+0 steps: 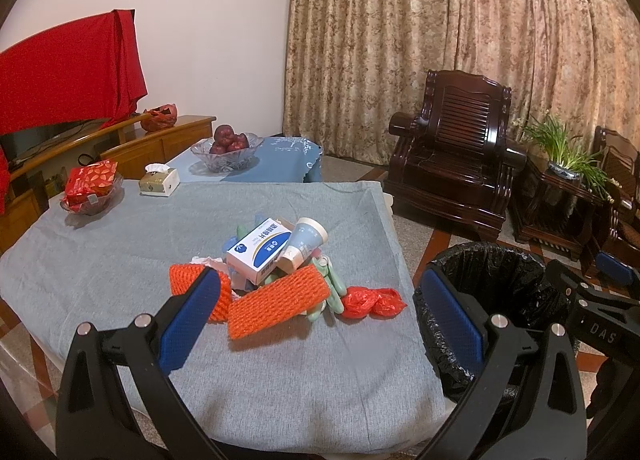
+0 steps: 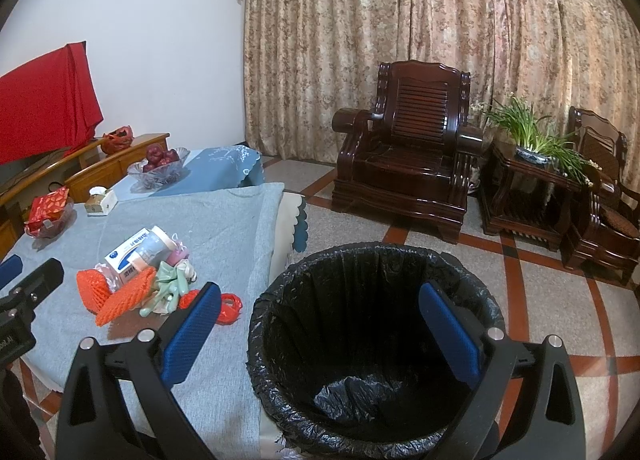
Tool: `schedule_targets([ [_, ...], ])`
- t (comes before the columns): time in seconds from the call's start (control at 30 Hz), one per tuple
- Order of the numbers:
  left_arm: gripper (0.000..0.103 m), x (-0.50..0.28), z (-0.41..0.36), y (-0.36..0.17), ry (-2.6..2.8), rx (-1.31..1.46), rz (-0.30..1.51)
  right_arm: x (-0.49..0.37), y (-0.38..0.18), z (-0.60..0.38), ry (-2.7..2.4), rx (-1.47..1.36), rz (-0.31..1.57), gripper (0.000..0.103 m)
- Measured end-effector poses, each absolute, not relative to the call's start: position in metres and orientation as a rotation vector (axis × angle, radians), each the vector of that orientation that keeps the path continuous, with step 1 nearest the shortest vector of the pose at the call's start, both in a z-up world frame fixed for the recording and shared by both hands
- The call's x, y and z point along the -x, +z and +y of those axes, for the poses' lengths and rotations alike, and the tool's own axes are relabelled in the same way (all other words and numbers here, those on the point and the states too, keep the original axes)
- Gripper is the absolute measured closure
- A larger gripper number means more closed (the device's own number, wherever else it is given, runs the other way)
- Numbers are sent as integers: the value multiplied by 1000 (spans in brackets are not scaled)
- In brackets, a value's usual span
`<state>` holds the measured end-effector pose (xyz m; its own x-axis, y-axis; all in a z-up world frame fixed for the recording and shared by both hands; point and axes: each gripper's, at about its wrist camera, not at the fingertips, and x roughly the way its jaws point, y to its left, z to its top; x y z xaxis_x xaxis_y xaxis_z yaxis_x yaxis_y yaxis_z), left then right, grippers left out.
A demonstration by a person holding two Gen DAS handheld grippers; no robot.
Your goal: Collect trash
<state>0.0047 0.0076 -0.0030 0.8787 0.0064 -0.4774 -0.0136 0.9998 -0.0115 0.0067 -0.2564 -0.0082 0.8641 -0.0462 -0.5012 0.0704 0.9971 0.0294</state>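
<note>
Nothing is collected yet: the lined bin (image 2: 360,344) looks empty, and the trash pile (image 1: 276,272) sits near the counter's (image 1: 120,260) right edge. Both the left gripper (image 1: 320,324) and the right gripper (image 2: 320,332) have their jaws spread, holding nothing.

The room is lit by soft, even indoor light that seems to come from above. Both pictures are bright enough and mostly sharp. The trash pile (image 1: 276,272) drops a small dark shadow onto the grey tablecloth (image 1: 120,272) just below it. The dark wooden armchair (image 2: 404,152) has shiny spots of glare on its arms. The inside of the black bin bag (image 2: 360,340) is very dark and hard to see. The round lens bends straight lines near the edges, and every corner fades into black. The curtain (image 1: 460,40) looks a little washed out.
</note>
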Motion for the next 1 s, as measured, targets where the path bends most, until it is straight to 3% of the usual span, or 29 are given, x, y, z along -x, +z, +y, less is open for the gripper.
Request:
schedule_targets([
  [0.5,5,-11,18,-9,19,38,505,-19,-19,-245,-53,-38,534,6],
  [0.83,5,-37,74,-25,139,69,486,-57,-34,-204,71,-4,528,6],
  [1.0,5,-52,88,-43,175,28,506,-84,-56,-174,175,2,568,17],
])
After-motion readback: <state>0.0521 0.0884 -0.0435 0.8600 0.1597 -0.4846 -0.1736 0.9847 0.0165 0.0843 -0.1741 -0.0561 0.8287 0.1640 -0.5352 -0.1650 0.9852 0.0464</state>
